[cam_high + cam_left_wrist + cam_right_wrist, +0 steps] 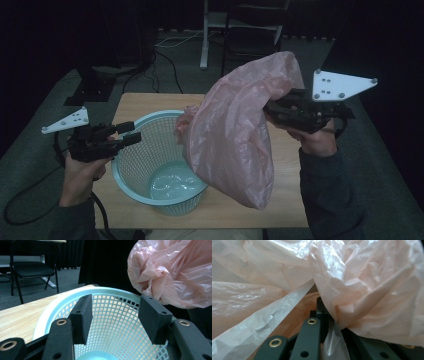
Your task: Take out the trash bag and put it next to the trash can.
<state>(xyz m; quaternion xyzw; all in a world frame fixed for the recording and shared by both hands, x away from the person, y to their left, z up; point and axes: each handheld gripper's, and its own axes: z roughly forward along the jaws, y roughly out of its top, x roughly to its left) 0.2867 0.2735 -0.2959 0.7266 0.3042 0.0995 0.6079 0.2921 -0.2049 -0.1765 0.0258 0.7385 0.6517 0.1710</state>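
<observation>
The pale blue mesh basket (157,160) stands upright on the tabletop (285,200), mouth up, and serves as the landmark. The pink plastic bag (237,135) hangs above and to the right of the basket, its long axis running down from the right gripper (272,111) toward the basket's right rim, its loose lower end drooping past that rim (whether it touches the mesh I cannot tell). The right gripper's jaws are clamped tight on a bunched fold of the bag, seen pinched between them in the right gripper view. The left gripper (131,134) hovers at the basket's left rim, jaws wide apart and holding nothing, pointed across the mouth toward the bag. It is the nearer hand to the basket; by my reading, the bag must swing left to sit over the opening.
</observation>
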